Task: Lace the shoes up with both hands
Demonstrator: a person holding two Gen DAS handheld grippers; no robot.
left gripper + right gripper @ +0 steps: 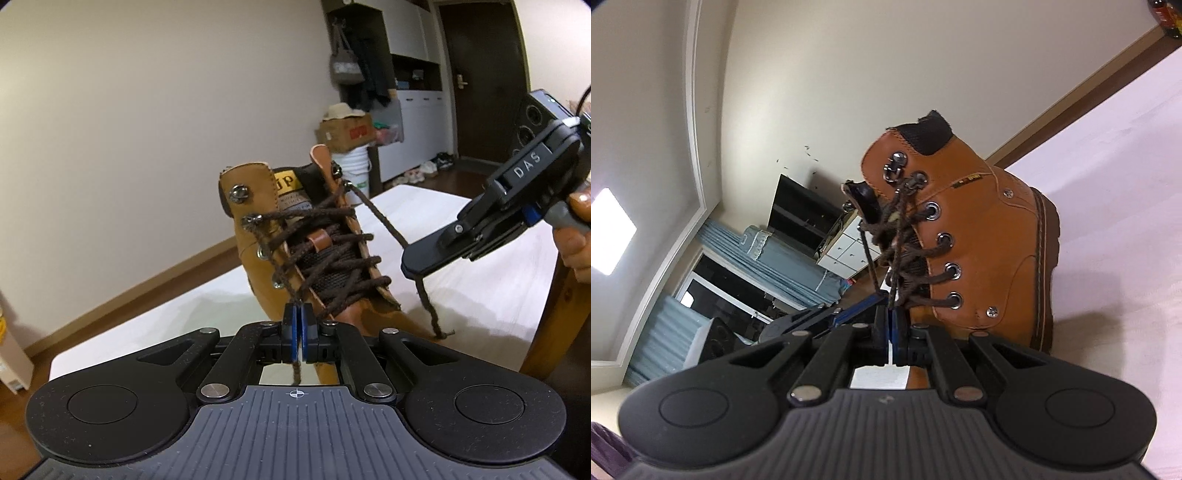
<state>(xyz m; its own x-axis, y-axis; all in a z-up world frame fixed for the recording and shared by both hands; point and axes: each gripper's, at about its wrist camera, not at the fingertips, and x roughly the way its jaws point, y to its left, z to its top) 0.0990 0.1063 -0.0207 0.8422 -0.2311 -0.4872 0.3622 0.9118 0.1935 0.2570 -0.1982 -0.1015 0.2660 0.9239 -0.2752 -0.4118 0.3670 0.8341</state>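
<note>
Lacing on the tan boot [295,236] looks well advanced: the dark brown lace [332,266] crosses the tongue through the lower rows of round eyelets and reaches a hook on each side near the collar. The topmost hook [239,193] on the side nearest the left wrist camera is bare, so by my reading the last hooks and the knot are what is left.

The boot stands upright on a pale worktop [461,280], tongue facing the left wrist camera.

The left claw [297,325] is clenched on one end of the lace, which runs from a hook on the boot down between the blue pads [292,328] and trails out behind them.

The right claw [891,325] is also clenched on lace: in the right wrist view a strand drops from the upper eyelets straight into its closed pads. From the left wrist view the same tool [491,221] appears side-on at the right, a person's hand [576,236] wrapped on its handle, with the lace stretched from the boot to it and a frayed tail hanging to the worktop.

As for containers, a cardboard box [345,133] sits on a white bucket [354,162] far behind the boot; the box seems stuffed with something pale, too blurred to name.
</note>
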